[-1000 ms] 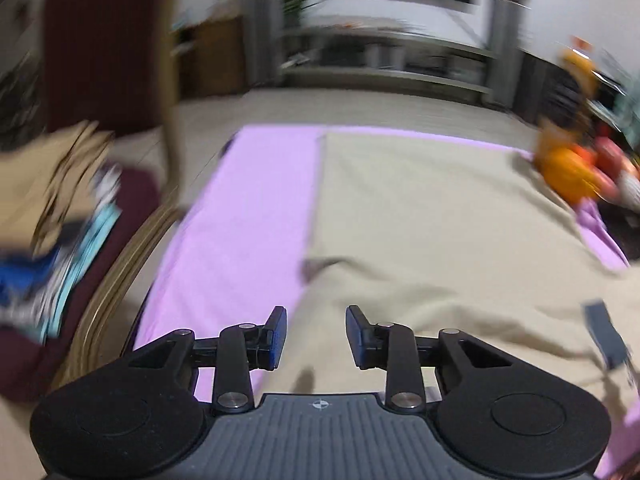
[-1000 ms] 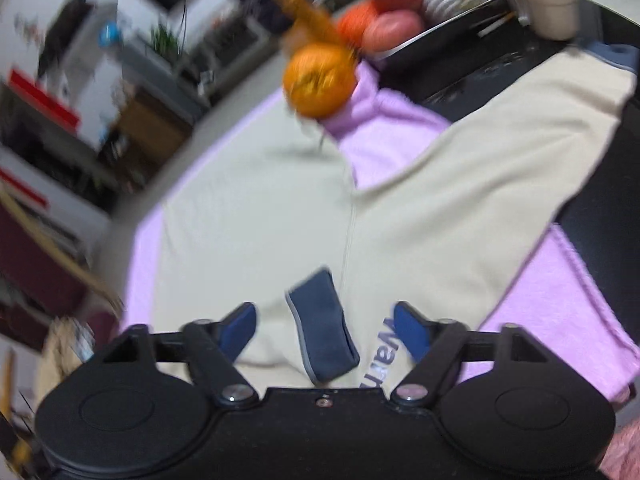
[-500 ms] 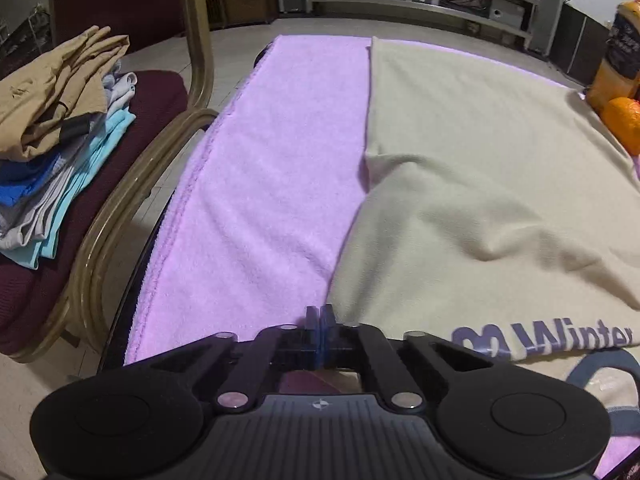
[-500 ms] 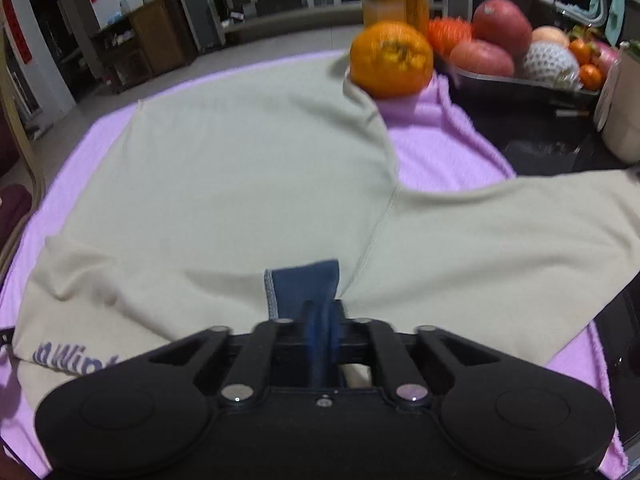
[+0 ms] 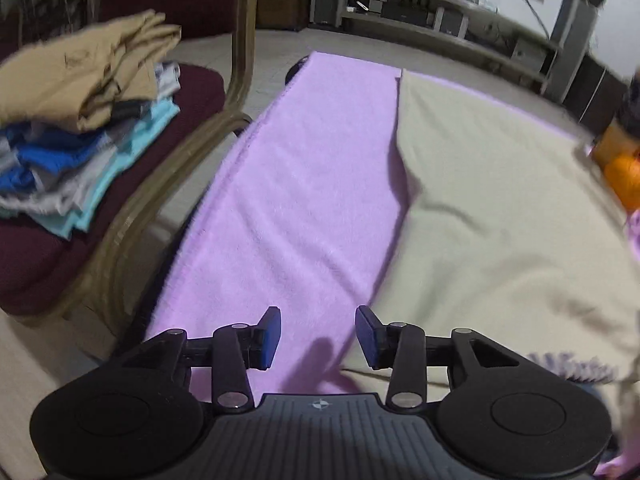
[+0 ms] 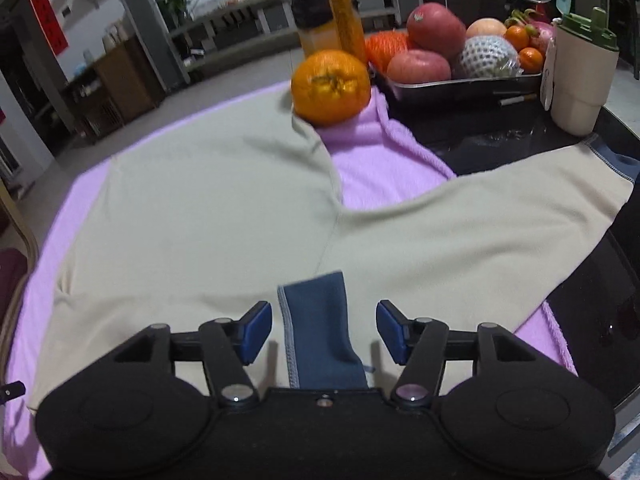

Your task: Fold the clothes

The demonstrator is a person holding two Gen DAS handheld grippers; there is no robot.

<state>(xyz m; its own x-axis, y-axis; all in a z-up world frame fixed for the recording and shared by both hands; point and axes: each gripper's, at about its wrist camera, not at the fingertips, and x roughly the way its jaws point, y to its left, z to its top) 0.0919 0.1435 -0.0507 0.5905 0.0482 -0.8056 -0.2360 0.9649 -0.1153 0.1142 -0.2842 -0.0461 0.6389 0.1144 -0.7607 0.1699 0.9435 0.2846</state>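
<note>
A beige sweatshirt [image 5: 500, 208] lies flat on a pink towel [image 5: 300, 208], with purple lettering near its front edge. In the right wrist view the sweatshirt [image 6: 200, 208] has one sleeve folded over its body, ending in a blue cuff [image 6: 320, 332]; the other sleeve [image 6: 500, 220] stretches right onto the dark table. My left gripper [image 5: 316, 334] is open and empty above the towel, by the sweatshirt's left edge. My right gripper [image 6: 324, 332] is open, with the blue cuff lying between its fingers.
A chair [image 5: 168, 184] on the left holds a stack of folded clothes [image 5: 80, 120]. An orange [image 6: 330, 86], a juice bottle [image 6: 324, 0], a tray of fruit [image 6: 460, 80] and a beige cup [image 6: 580, 76] stand at the far side of the table.
Both grippers were shut on the sweatshirt half a second ago and are now open. The folded sleeve with its blue cuff has been let go and lies on the sweatshirt's body.
</note>
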